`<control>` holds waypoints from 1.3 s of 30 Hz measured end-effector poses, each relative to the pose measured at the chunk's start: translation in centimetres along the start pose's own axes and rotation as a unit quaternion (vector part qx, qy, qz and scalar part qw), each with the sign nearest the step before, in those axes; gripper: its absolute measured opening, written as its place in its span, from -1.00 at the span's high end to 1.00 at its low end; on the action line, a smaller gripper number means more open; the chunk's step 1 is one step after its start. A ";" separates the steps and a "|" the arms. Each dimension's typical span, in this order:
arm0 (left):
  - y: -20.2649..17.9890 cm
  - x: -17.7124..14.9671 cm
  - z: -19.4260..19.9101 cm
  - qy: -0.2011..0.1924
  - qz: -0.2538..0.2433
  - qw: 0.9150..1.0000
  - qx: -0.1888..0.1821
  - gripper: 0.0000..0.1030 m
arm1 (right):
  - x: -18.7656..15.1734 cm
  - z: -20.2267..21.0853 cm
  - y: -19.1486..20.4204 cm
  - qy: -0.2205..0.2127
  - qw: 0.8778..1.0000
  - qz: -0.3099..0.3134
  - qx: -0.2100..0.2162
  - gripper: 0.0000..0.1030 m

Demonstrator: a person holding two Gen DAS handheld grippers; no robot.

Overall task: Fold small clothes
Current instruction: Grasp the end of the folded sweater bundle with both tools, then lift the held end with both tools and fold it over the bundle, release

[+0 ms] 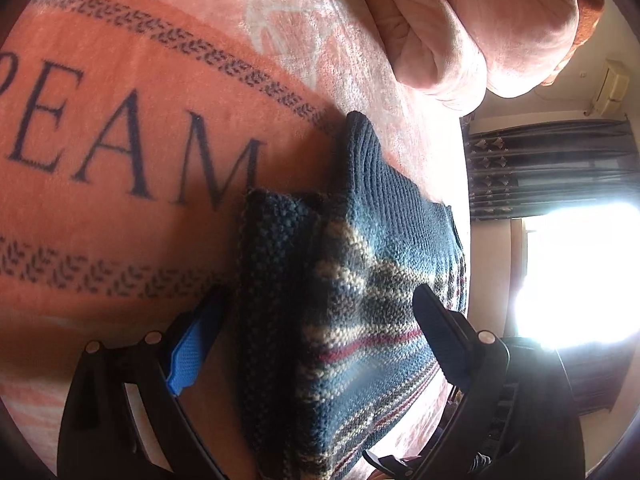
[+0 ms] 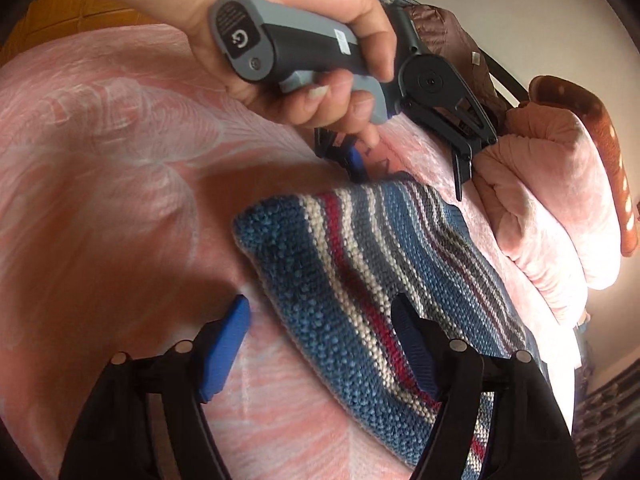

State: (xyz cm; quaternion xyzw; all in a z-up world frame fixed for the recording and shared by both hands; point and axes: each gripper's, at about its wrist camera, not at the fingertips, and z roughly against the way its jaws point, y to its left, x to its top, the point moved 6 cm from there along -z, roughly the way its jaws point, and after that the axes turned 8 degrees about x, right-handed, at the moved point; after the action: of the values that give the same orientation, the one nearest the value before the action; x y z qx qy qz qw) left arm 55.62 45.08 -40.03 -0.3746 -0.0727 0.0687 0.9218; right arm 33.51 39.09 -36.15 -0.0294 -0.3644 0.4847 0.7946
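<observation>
scene: striped knit garment (image 2: 360, 280) lies folded on the pink bed blanket (image 2: 120, 160).
grippers: our left gripper (image 1: 320, 312) and right gripper (image 2: 324, 320), both spread, straddle it.
step: we should pinch one edge squarely.

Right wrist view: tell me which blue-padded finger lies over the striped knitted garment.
The finger on the picture's right, overlapping the blue striped knitted garment; the other finger is over bare pink plush blanket.
</observation>
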 end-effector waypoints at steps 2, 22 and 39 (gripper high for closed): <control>-0.2 0.2 -0.2 0.005 -0.007 1.000 0.007 -0.78 | 0.6 -0.2 0.4 -0.006 1.000 -0.001 -0.005 -0.43; -0.5 1.2 -0.2 0.017 -0.006 0.997 0.081 0.50 | 3.2 -0.9 -0.1 -0.012 0.999 -0.048 0.001 0.25; -4.9 1.8 1.8 0.028 -0.002 0.992 0.123 0.61 | 4.2 3.7 -4.3 -0.047 0.992 -0.113 0.009 0.74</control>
State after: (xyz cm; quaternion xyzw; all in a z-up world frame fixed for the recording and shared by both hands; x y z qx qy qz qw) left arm 57.45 43.11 -35.20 -0.2604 -0.0387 0.0645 0.9626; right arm 35.59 38.97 -29.40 0.0424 -0.3979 0.3960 0.8264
